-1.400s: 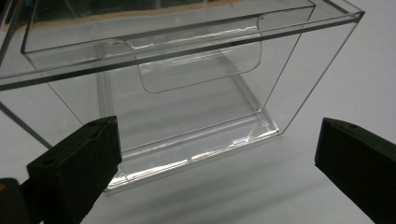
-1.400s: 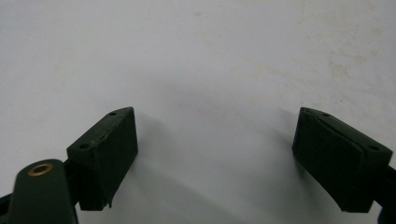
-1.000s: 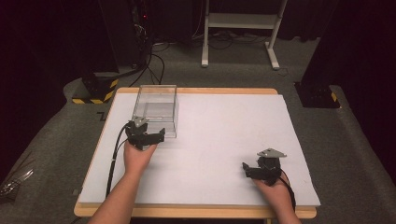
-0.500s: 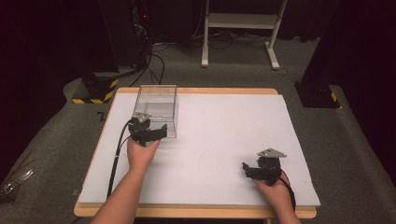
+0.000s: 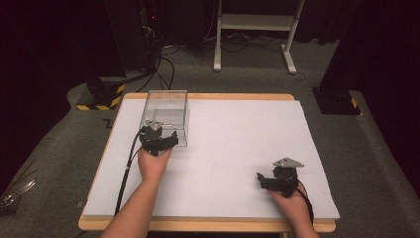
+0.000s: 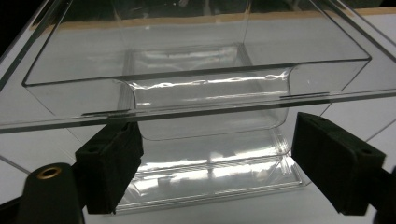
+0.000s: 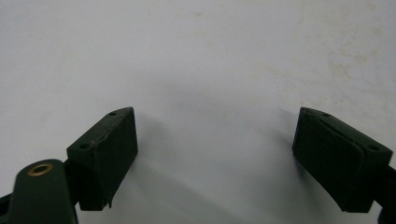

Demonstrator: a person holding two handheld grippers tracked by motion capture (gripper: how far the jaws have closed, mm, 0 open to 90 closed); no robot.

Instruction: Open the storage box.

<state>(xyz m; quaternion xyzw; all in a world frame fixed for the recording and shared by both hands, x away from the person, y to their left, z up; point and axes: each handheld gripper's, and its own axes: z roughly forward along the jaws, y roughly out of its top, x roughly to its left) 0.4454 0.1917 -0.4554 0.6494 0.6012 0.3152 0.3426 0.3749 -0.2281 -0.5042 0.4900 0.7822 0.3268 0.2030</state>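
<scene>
While splayed, left tongs (image 5: 163, 141) at clear box (image 5: 166, 106)

A lab — black curtains (image 5: 44, 44), cabled equipment rack (image 5: 148, 25), hazard-striped base (image 5: 101, 94)

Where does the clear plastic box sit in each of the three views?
High view: the clear plastic box stands at the table's far left, just beyond the left gripper.
Left gripper view: the box's near wall and rim span the picture, with the open jaws low on either side.
Right gripper view: the box is not in this picture.
Shared landmark: the white table top.
</scene>
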